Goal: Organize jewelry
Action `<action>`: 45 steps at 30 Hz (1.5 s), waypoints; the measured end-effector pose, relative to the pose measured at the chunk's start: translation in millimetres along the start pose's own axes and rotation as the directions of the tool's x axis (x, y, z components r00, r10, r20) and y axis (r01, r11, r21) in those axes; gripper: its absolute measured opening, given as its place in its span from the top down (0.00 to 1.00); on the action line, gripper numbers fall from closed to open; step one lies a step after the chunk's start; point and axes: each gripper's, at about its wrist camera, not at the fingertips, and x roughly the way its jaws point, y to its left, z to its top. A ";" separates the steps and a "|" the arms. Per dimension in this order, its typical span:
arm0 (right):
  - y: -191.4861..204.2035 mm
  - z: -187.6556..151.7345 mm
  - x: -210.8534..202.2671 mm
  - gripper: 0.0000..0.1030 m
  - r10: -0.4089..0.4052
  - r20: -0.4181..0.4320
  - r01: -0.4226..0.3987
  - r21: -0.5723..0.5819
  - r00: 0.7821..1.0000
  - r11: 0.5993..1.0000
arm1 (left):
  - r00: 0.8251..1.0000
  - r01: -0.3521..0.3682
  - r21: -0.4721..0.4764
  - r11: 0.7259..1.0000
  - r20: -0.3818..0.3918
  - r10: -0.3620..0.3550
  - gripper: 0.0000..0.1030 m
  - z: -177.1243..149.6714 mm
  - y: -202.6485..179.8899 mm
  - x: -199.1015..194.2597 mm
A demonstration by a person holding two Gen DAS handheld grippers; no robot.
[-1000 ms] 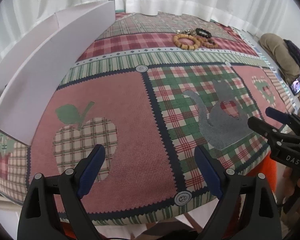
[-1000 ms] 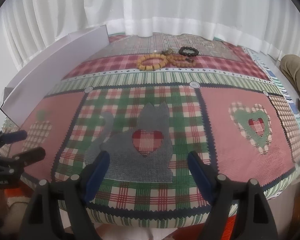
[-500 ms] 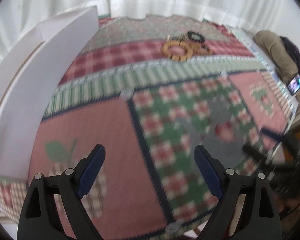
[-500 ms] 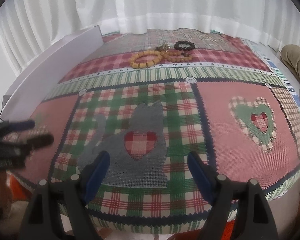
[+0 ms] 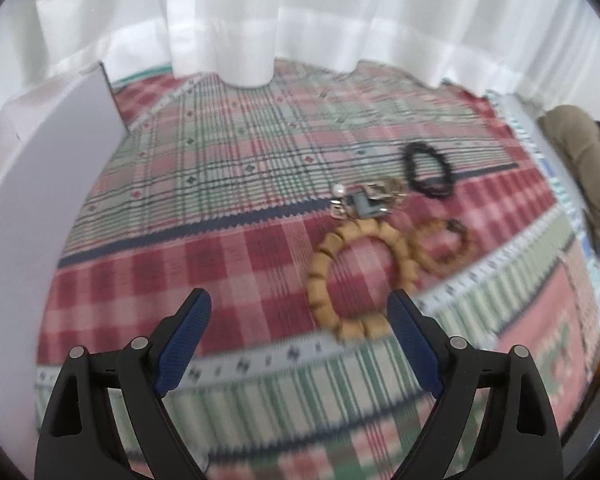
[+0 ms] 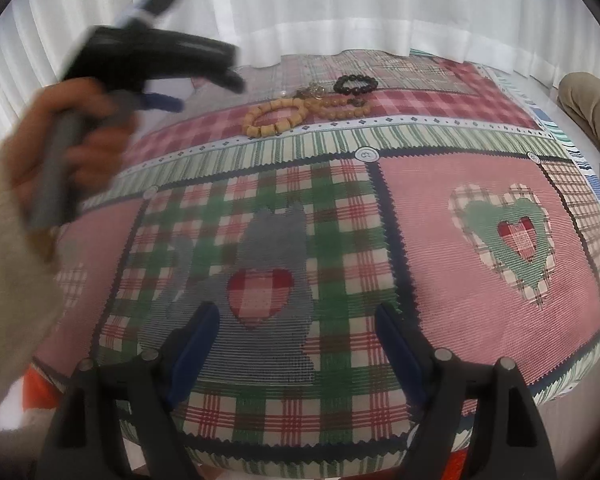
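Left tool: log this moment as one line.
left tool: open, empty, jaws closing slightly | nearest: tan bead bracelet, untouched | right tool: open, empty, above cat patch

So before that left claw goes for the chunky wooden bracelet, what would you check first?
1. Left gripper open, nothing between its fingers: ok.
2. Tan wooden bead bracelet in plain sight on the patchwork tablecloth: ok.
3. Bracelet centred between the jaws: not ok, it lies toward the right finger.
4. Bracelet clear of the metal clasps and brown bead bracelet: cannot tell, blurred.
5. Right gripper open and out of the way: ok.
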 end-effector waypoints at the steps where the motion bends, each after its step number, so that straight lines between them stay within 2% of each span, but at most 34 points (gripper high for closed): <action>1: -1.1 0.4 -0.7 0.21 0.001 0.003 -0.001 0.000 1.000 1.000 | 1.000 -0.009 -0.002 1.000 -0.014 0.009 0.15 1.7 -0.8 10.6; 5: -7.8 1.3 0.4 0.21 0.006 0.002 -0.006 0.013 1.000 1.000 | 0.997 -0.056 0.021 0.998 -0.057 0.057 0.18 -4.4 -4.1 36.5; 7: -10.5 1.5 1.9 0.21 0.009 -0.002 -0.009 0.019 1.000 1.000 | 0.996 -0.084 0.043 0.996 -0.029 0.085 0.18 -6.1 -7.1 36.0; 10: -11.0 1.9 2.3 0.21 0.012 -0.001 -0.012 0.019 1.000 1.000 | 0.996 -0.085 0.043 0.995 -0.019 0.086 0.20 -8.0 -5.7 35.8; 11: -11.3 1.9 2.2 0.21 0.014 0.000 -0.014 0.019 1.000 1.000 | 0.996 -0.086 0.044 0.995 -0.016 0.087 0.25 -7.6 -5.5 34.7; 13: -10.7 1.5 1.5 0.21 0.016 0.002 -0.016 0.019 1.000 1.000 | 0.996 -0.084 0.053 0.995 -0.005 0.085 0.44 -9.6 -4.4 29.4; 15: -9.4 0.9 1.3 0.21 0.014 0.002 -0.014 0.020 1.000 1.000 | 0.997 -0.081 0.068 0.994 -0.004 0.081 0.84 -13.9 -7.8 23.7; 16: -8.2 0.4 1.5 0.21 0.013 0.001 -0.013 0.020 1.000 1.000 | 0.996 -0.090 0.084 0.992 -0.006 0.091 0.87 -15.8 -9.0 21.6; 19: -4.9 -1.0 0.4 0.21 0.011 0.001 -0.011 0.017 1.000 1.000 | 0.994 -0.112 0.100 0.989 -0.005 0.113 0.88 -24.2 -5.5 16.5; 26: -3.2 -5.4 -7.9 0.21 0.015 0.008 -0.015 0.027 1.000 1.000 | 0.997 -0.071 0.042 0.997 -0.037 0.073 0.88 -55.9 25.8 -9.8; 35: 12.5 -8.0 -11.4 0.21 0.033 0.001 -0.033 0.008 0.999 0.999 | 0.993 -0.087 -0.044 0.995 -0.089 0.083 0.88 -131.3 95.1 -55.1; 41: 30.9 -9.5 -7.6 0.21 0.065 -0.030 -0.065 -0.013 0.997 0.998 | 0.994 -0.081 -0.100 0.992 -0.077 0.073 0.88 -165.2 121.8 -75.8; 45: 41.1 -10.8 -6.3 0.21 0.078 -0.047 -0.079 -0.027 0.996 0.997 | 0.996 -0.077 -0.108 0.991 -0.063 0.070 0.88 -175.8 126.8 -80.1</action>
